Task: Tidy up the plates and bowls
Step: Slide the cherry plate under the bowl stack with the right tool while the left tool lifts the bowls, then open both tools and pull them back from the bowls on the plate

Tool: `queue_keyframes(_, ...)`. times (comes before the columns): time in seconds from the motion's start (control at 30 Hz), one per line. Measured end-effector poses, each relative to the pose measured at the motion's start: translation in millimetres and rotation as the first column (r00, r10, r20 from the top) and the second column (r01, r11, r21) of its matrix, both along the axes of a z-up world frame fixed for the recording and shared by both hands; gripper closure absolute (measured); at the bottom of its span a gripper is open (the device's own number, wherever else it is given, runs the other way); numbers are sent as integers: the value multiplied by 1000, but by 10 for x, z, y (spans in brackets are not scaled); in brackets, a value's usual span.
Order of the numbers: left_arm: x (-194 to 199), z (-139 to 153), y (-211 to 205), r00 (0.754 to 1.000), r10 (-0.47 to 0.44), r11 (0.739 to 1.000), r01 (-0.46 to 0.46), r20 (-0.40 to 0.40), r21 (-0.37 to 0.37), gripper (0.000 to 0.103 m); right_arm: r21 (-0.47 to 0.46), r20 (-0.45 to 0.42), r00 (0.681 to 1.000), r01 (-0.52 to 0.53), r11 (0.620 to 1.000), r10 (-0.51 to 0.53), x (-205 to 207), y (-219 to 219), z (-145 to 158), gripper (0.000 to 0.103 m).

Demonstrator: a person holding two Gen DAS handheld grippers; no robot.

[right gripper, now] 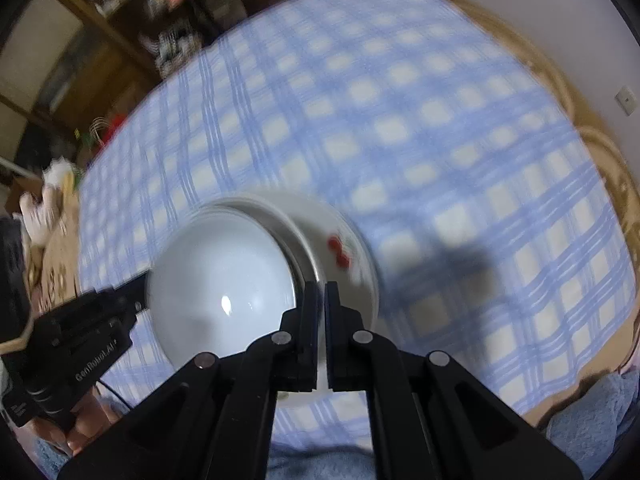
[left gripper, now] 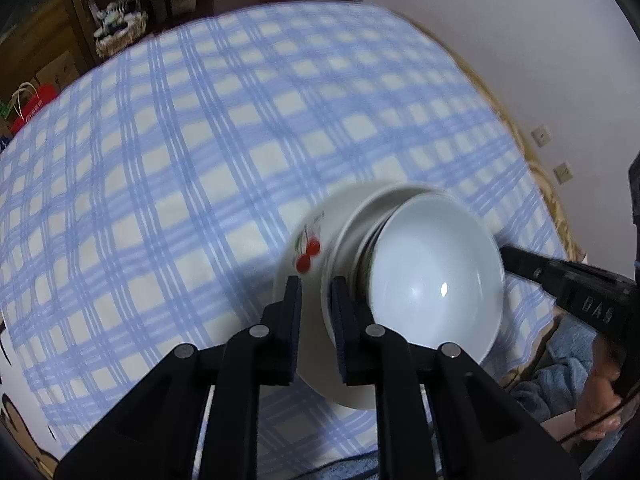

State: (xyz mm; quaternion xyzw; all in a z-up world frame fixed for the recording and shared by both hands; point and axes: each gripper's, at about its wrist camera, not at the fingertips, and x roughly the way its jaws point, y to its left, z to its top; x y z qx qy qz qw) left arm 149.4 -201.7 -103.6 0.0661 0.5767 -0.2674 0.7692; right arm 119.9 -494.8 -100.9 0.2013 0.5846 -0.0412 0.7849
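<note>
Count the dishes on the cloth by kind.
Plate: 1 (cherry print)
Bowls: 2 in view, nested on the plate; another could be hidden between them
Total: 3 dishes

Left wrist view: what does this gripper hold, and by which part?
Nothing: the left gripper stands open, pads apart over the cherry plate's rim.
</note>
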Motion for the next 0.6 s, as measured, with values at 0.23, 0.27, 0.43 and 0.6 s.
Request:
queue_keyframes(0.23, 5, 303, 104, 992, 48, 998, -52, 116, 29, 60, 78, 67, 996, 55, 995, -60, -126, -170, 160, 86)
queue_keyframes(0.27, -22, 345, 116, 989, 51, 998, -56, 137, 33, 51, 75, 76, 995, 55, 996, -61, -152, -170, 180, 73)
queue_keyframes(0.43, -229, 639, 213, 965, 67, 996, -81, 252, 46, 32, 61, 185, 979, 81, 995, -91, -320, -165, 399, 34)
queue_keyframes(0.6, -524, 1014, 374, 899, 84, 988, -132, 430, 83, 13, -8, 256, 964, 79, 997, -74, -511, -67, 622, 15)
